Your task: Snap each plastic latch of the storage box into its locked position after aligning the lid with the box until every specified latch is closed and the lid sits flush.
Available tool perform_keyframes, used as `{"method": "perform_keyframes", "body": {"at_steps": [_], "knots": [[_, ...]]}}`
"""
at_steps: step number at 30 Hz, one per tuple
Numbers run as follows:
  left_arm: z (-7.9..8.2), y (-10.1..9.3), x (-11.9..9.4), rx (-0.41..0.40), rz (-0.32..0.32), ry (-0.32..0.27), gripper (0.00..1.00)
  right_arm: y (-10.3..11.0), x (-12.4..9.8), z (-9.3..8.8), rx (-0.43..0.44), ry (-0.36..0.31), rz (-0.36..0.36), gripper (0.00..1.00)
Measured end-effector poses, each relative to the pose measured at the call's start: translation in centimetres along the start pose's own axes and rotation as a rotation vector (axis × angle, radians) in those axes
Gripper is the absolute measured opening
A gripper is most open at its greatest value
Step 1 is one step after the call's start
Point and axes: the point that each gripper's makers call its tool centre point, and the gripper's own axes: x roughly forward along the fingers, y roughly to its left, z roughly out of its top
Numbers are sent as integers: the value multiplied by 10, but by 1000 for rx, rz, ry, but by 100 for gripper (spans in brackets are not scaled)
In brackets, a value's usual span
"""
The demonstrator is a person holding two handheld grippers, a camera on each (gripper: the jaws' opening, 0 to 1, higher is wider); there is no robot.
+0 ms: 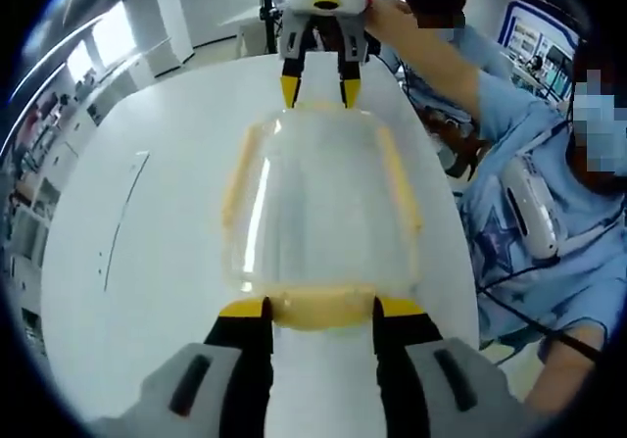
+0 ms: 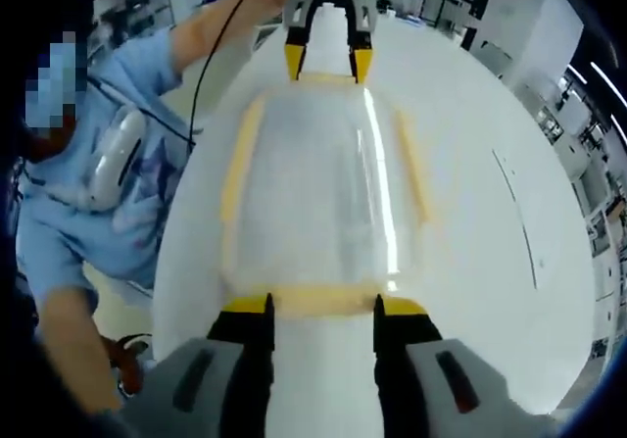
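Storage box: clear w/ yellow latches, lid on; both grippers spread wide at end latches.

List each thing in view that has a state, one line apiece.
Storage box: on the white table, lid on.
Near end latch: between the left hand-held gripper tips.
Far end latch: between the right hand-held gripper tips.
Long-side latches: lying along the box sides.

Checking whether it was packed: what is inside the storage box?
Through the clear lid of the storage box nothing distinct shows, just hazy plastic and glare. The yellow latches hide the edges, so small contents cannot be ruled out.
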Motion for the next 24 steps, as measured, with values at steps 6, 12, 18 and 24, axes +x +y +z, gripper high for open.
{"method": "perform_keyframes", "body": {"at_steps": [6,12,18,24], "knots": [[-10,0,-3,-16,0,-18,39,-4,6,8,-10,-13,10,38],[-16,-3,-6,-23,2,-49,39,-6,8,15,-21,-24,12,38],[-23,0,-9,-31,1,-64,39,-6,12,22,-28,-17,14,38],[-28,-2,-9,-37,2,-74,39,-7,16,27,-34,-23,13,38]]}}
